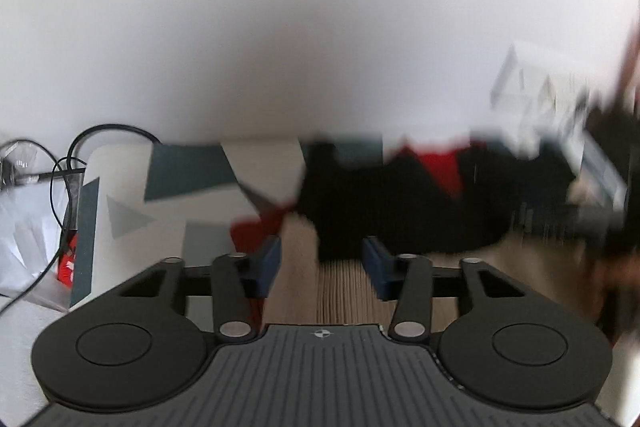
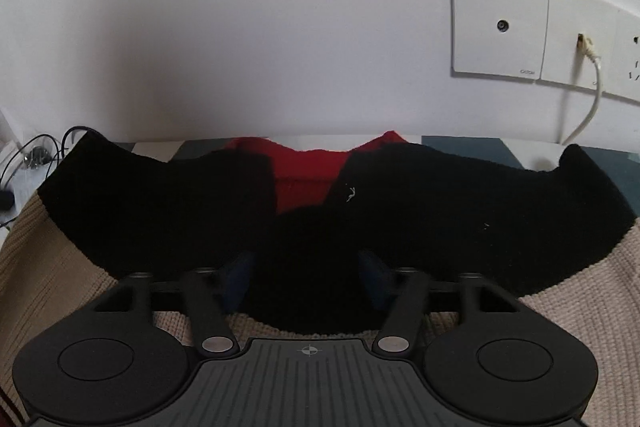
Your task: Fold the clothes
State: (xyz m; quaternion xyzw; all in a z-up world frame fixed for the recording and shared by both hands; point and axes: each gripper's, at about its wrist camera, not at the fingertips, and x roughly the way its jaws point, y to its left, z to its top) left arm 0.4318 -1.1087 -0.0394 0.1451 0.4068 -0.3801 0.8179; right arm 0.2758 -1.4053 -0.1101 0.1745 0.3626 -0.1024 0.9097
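Clearly folding is barely begun: the right tongs (image 2: pixel 304 275) straddle the knitted black, red and beige sweater (image 2: pixel 440 211), spread; the left tongs (image 1: pixel 320 267) gape empty. Next: pinch.

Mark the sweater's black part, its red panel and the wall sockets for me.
black part (image 2: pixel 440 219), right wrist view, on the broad dark knit.
red panel (image 2: pixel 306 169), right wrist view, mid-panel at the collar.
wall sockets (image 2: pixel 500 27), right wrist view, on the left plate.
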